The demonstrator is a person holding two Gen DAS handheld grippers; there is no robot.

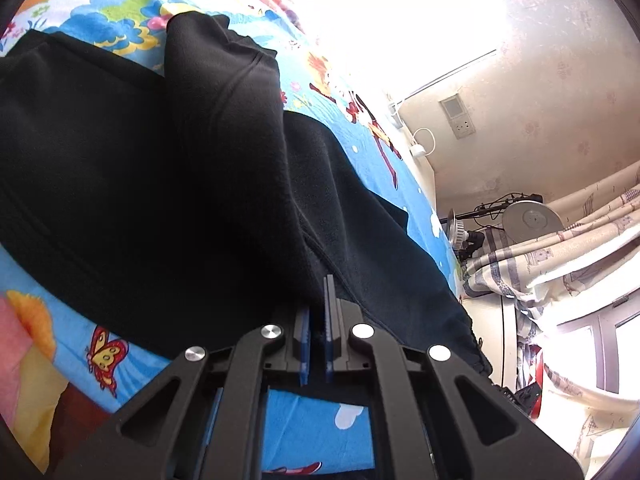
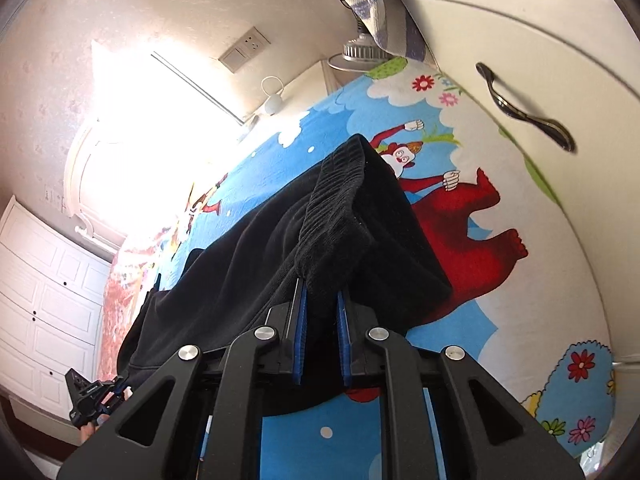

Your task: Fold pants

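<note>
Black fleece pants (image 1: 160, 168) lie partly folded on a bright cartoon bedsheet (image 1: 372, 160). My left gripper (image 1: 319, 300) is shut on a lifted edge of the cloth, which drapes over and hides its left fingertip. In the right wrist view the pants (image 2: 248, 264) stretch away toward the left, with the ribbed waistband (image 2: 336, 204) bunched up in front. My right gripper (image 2: 321, 292) is shut on the pants just below that waistband, and black cloth fills the gap between its blue pads (image 2: 301, 320). The bedsheet (image 2: 540, 280) shows around the pants.
A cream cabinet door with a dark handle (image 2: 524, 108) borders the bed on the right. A white wardrobe (image 2: 48, 300), wall sockets (image 2: 244, 52), a lamp (image 2: 360, 52) and patterned curtains (image 1: 560, 248) stand around. A hand holding a black device (image 2: 92, 396) shows at lower left.
</note>
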